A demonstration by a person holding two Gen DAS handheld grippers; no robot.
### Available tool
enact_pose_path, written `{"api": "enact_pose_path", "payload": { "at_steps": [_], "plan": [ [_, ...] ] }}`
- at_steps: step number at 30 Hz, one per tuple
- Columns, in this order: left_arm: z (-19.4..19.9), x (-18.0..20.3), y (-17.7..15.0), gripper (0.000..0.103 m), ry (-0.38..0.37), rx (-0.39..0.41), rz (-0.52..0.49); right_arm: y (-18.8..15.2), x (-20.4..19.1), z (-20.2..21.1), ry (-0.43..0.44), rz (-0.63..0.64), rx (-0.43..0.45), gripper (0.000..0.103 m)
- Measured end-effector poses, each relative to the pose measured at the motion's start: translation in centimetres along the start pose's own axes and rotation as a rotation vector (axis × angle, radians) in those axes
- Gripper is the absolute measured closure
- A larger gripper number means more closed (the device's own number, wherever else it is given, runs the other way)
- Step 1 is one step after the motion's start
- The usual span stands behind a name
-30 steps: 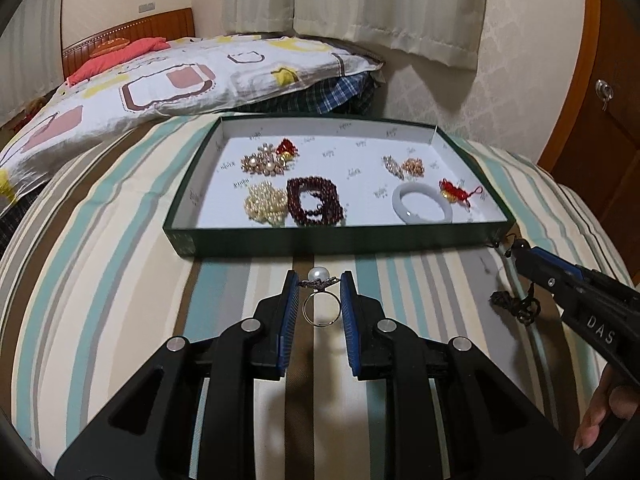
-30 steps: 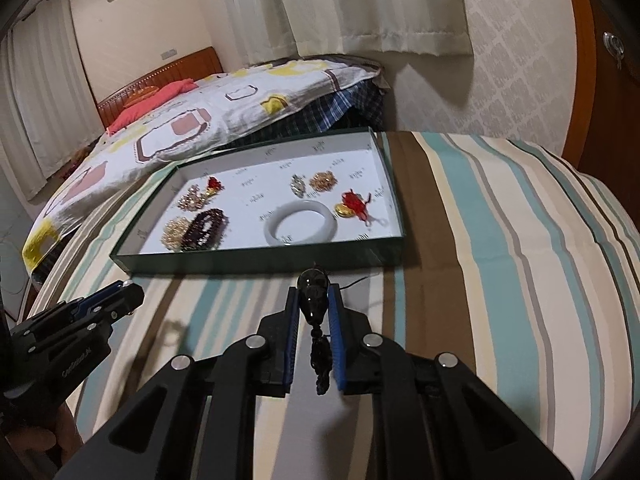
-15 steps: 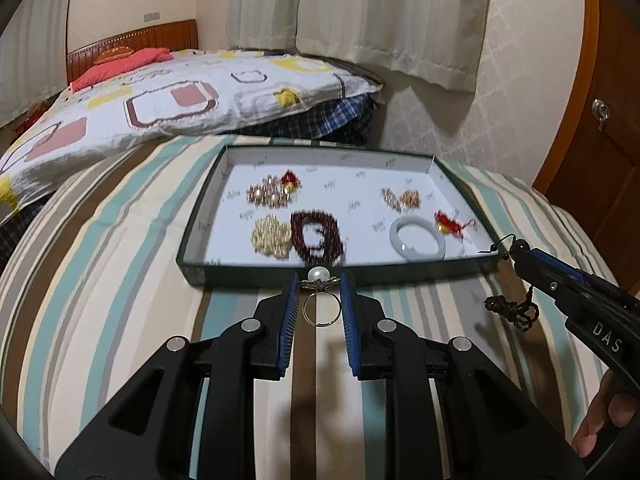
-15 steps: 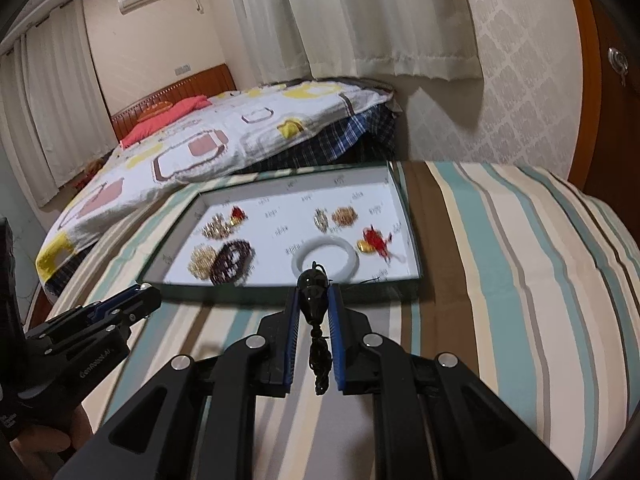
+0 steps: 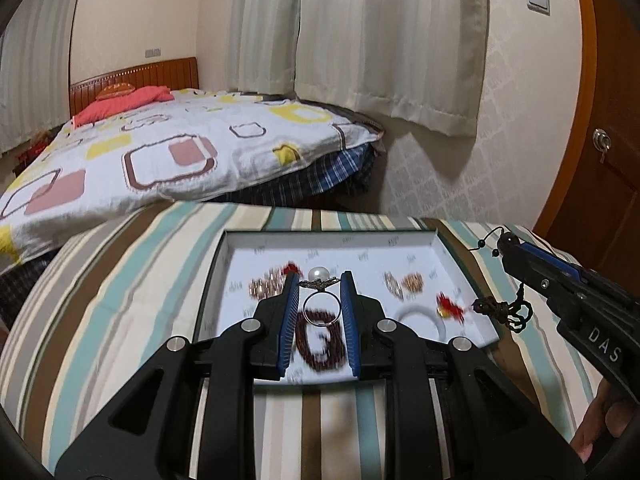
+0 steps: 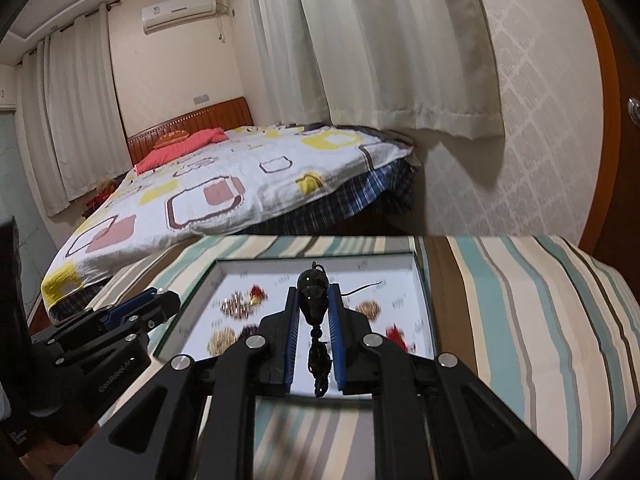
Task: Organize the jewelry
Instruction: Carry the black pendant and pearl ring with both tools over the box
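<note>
**Two grippers holding jewelry above an open tray**

Left to right. At far left and behind, a bed [image 5: 160, 152] with a patterned quilt and a red pillow [image 5: 124, 102] stands against a wooden headboard; pale curtains [image 5: 360, 40] hang along the wall. In the foreground lies a striped cloth surface [image 5: 100, 288] bearing a shallow, dark-walled tray [image 5: 212, 280] with a white floor. Inside the tray, blurred by motion, lie from left to right a gold-toned cluster [image 5: 266, 286], a dark red bead bracelet [image 5: 320, 338], two small gold pieces [image 5: 404, 283], a white bangle [image 5: 420, 314] and a red-and-gold charm [image 5: 450, 308].

The left gripper [image 5: 319, 286] is closed narrowly on a pearl ring [image 5: 319, 274], pinching its ornate setting between the blue pads [image 5: 290, 320]; the pearl sits at the tips, the band hangs between the pads, and the whole is held over the tray.

The right gripper [image 6: 315, 300] is closed on a black bead pendant [image 6: 314, 292]; the large bead sits at the fingertips, smaller beads and a knotted tassel [image 6: 320, 364] hang down between the pads, and a thin cord [image 6: 360, 289] trails to the right. It hovers over the near right part of the tray [image 6: 424, 280]. At far right stands a wooden door [image 5: 612, 160].
</note>
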State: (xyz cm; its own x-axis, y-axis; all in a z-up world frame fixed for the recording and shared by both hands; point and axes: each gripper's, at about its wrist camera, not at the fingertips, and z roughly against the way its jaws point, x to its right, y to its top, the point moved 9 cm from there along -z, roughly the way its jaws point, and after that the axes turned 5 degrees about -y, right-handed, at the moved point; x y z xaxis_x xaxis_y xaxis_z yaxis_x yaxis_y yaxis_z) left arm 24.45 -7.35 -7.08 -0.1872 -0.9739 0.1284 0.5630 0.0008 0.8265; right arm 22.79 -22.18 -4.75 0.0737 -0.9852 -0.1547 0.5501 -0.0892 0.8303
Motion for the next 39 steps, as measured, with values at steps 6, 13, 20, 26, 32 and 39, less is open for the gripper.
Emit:
{"api": "enact_pose_path", "payload": {
  "at_steps": [6, 13, 20, 26, 32, 39],
  "plan": [
    [-2.3, -0.5, 3.0, 0.082, 0.020, 0.036, 0.003, 2.6, -0.6, -2.3, 0.010, 0.021, 0.034, 0.088],
    [-6.9, -0.7, 3.6, 0.082, 0.056, 0.001, -0.025, 2.1, -0.8, -6.6, 0.013, 0.017, 0.000, 0.088],
    [-12.2, -2.1, 0.2, 0.082, 0.097, -0.122, -0.037, -1.2, -0.6, -11.6, -0.001, 0.025, -0.106, 0.088],
    [-14.4, -3.1, -1.5, 0.082, 0.130, -0.197, -0.045, -3.2, -0.5, -13.8, -0.018, 0.032, -0.170, 0.088],
    [-15.3, -3.8, -2.5, 0.082, 0.160, -0.244, -0.056, -4.0, -0.8, -14.9, -0.028, 0.040, -0.210, 0.088],
    [-15.9, -4.5, -3.4, 0.082, 0.168, -0.277, -0.044, -4.3, -1.1, -15.6, -0.035, 0.051, -0.231, 0.088]
  ]
}}
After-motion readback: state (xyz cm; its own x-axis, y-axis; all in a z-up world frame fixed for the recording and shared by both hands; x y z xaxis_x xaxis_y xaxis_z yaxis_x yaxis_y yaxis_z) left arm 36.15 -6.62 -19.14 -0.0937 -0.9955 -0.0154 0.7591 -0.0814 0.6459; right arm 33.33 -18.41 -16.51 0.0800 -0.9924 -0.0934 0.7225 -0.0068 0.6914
